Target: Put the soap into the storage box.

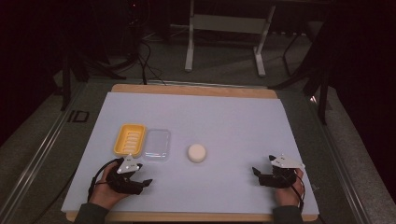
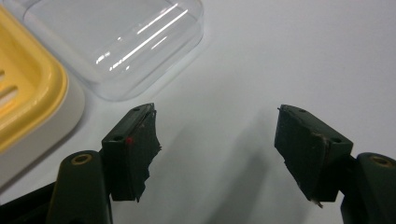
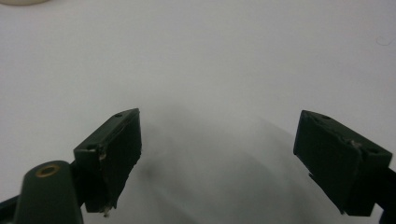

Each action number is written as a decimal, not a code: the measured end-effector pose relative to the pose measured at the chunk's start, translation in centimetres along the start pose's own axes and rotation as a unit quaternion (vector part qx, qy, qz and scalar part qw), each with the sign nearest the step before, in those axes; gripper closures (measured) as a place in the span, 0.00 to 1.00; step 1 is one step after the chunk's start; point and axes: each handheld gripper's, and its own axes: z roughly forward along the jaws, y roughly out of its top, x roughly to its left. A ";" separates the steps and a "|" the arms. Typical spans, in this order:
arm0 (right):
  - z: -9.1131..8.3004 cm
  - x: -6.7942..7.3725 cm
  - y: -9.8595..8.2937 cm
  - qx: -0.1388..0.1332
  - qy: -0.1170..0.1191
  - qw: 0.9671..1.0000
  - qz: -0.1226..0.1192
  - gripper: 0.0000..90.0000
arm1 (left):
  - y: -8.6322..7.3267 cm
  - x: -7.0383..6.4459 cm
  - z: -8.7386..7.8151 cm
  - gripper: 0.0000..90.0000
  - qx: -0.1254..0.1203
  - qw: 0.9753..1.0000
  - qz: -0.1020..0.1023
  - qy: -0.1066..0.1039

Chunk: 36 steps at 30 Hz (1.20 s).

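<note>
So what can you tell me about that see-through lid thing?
The lid is a clear, shiny plastic rectangle with rounded corners, and light streaks glint on it. It lies flat on the white mat, right beside the yellow dish, seemingly touching it. The open left tongs point at it without touching.

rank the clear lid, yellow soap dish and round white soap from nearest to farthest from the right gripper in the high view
Measured from the right gripper, at the table's near right:
1. Round white soap, mid-table, to the gripper's left.
2. Clear lid, farther left, beside the dish.
3. Yellow soap dish, farthest left, just beyond the left gripper.
</note>
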 end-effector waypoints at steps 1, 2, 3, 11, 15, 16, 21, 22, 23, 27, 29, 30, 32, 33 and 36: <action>0.0 0.0 0.0 0.000 0.000 1.000 0.000 0.17 | 0.2 0.0 0.0 0.33 0.002 1.000 0.006 -0.001; 0.0 0.0 0.0 0.000 0.000 1.000 0.000 0.17 | 0.4 0.0 -0.1 0.33 0.002 1.000 0.011 -0.001; 0.0 0.0 0.0 0.000 -0.001 1.000 -0.001 0.17 | 0.8 0.0 -0.2 0.33 0.003 1.000 0.020 -0.002; 0.0 0.0 0.0 -0.001 -0.002 1.000 0.002 0.17 | 2.9 0.3 -0.7 0.33 -0.003 0.998 0.061 -0.002; -0.1 -0.1 0.0 -0.004 -0.001 1.000 0.005 0.17 | 3.8 0.4 -0.7 0.33 -0.004 0.998 0.069 -0.010; -0.1 -0.1 0.0 -0.005 0.000 1.000 0.005 0.17 | 4.0 0.5 -0.6 0.33 -0.004 0.997 0.070 -0.013; -0.1 -0.1 0.0 -0.005 0.001 1.000 0.005 0.17 | 5.3 0.4 0.0 0.32 0.005 0.996 0.087 -0.016; -0.1 -0.1 0.0 -0.005 0.001 1.000 0.005 0.17 | 5.3 0.4 0.0 0.32 0.005 0.996 0.087 -0.016; -0.1 -0.1 0.0 -0.005 0.000 1.000 0.006 0.17 | 5.7 0.3 0.2 0.32 0.007 0.996 0.092 -0.018; -0.1 -0.1 0.0 -0.004 0.001 1.000 0.008 0.17 | 6.4 0.2 0.6 0.31 0.011 0.995 0.099 -0.020; -0.1 -0.2 0.0 -0.005 0.001 1.000 0.007 0.17 | 7.0 0.2 1.1 0.31 0.017 0.994 0.105 -0.023; -0.1 -0.2 0.0 -0.005 0.001 1.000 0.007 0.17 | 7.0 0.2 1.1 0.31 0.017 0.994 0.105 -0.023; -0.1 -0.2 0.0 -0.006 0.000 1.000 0.007 0.17 | 7.4 0.2 1.3 0.31 0.022 0.993 0.110 -0.023; -0.1 -0.2 0.0 -0.006 0.000 1.000 0.007 0.17 | 7.5 0.2 1.4 0.31 0.021 0.993 0.110 -0.025; -0.1 -0.2 -0.1 -0.006 0.001 1.000 0.007 0.17 | 8.1 0.2 1.7 0.30 0.023 0.993 0.114 -0.030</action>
